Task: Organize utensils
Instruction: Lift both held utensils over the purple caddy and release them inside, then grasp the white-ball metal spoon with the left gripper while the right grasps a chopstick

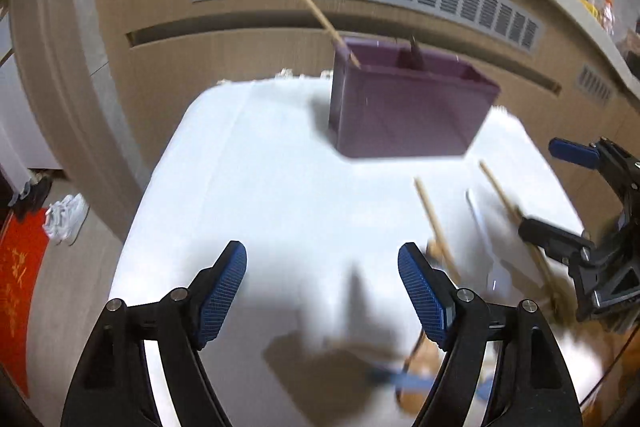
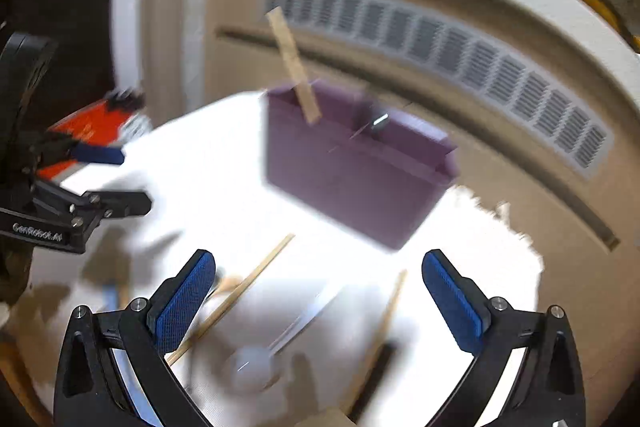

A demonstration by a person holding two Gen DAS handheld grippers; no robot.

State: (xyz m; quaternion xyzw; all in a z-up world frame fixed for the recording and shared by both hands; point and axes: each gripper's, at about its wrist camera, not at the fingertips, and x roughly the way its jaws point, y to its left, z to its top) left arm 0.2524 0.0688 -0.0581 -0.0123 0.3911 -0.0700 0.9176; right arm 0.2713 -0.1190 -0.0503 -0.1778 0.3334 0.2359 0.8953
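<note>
Right wrist: white spoon (image 2: pixel 252 367) below empty right gripper (image 2: pixel 318 301), jaws apart.

The left gripper (image 1: pixel 322 293) is being seen as a black frame of forked, triangular-windowed arms; each finger is being faced with a blue cross-hatched pad (image 1: pixel 222 293); round silver pins (image 1: pixel 116 305) are being shown at the joints; the right gripper (image 2: pixel 318 301) is being built alike, with black arms, blue textured pads (image 2: pixel 182 307) and silver pivot pins (image 2: pixel 138 303); from the right wrist view, white lettering (image 2: pixel 37 227) is being carried on the left gripper's black side plate, fastened with small silver screws (image 2: pixel 76 221); its reading is being blurred.
</note>
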